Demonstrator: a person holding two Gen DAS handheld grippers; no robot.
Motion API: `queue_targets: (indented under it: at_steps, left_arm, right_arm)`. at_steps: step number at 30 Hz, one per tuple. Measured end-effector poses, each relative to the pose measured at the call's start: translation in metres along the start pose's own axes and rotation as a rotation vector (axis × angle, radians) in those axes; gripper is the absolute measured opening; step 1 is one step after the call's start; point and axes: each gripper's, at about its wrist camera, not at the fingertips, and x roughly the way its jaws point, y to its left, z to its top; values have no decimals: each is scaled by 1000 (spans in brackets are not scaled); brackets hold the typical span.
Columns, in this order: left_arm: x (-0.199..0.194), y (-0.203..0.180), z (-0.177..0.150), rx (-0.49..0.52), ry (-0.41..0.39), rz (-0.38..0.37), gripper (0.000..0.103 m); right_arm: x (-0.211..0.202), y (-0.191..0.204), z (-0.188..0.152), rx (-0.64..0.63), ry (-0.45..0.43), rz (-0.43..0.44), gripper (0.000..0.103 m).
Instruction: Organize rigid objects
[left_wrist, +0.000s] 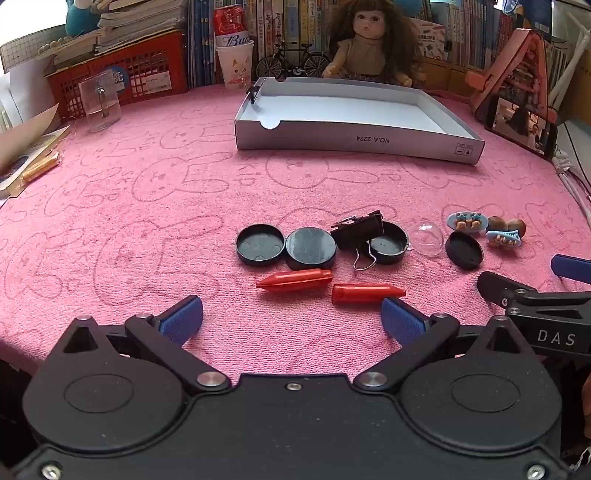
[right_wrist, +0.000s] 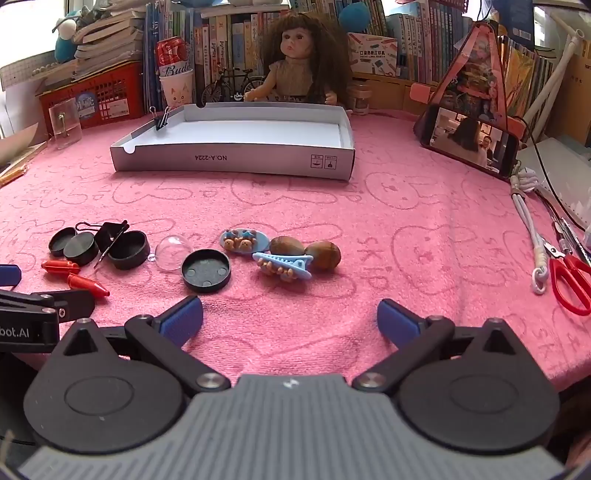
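**Both grippers hung open over a pink cloth, small items waiting in a row**

A pink towel printed with rabbit outlines covered the whole work surface. At its far side sat a shallow grey cardboard tray, its white floor bare, with one small binder clip fastened to its left wall. Behind the tray sat a doll against a row of books, and a phone leaned on a stand to the right.

The left gripper was tilted down toward the cloth, its blue pads spread wide with nothing between them. The right gripper stood the same way, jaws fully apart and holding nothing, just beside the left one.

The task's things lay in a loose row on the cloth, near the grippers and well apart from the tray. In front of the left gripper were three black round lids with a large black binder clip lying among them, touching the rightmost of the three. Two red crayon-shaped pieces lay nearer, end to end. Further right came a clear plastic dome, a fourth black lid, a blue oval hair clip, a light blue toothed hair clip and two brown nuts. Red scissors lay at the cloth's right edge.
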Motion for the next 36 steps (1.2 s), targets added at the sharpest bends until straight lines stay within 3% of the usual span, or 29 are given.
queue_targets:
  at_steps: [36]
  left_arm:
    - [0, 0, 0, 4, -1, 5, 103]
  right_arm:
    - [1, 1, 0, 2, 10, -2, 103]
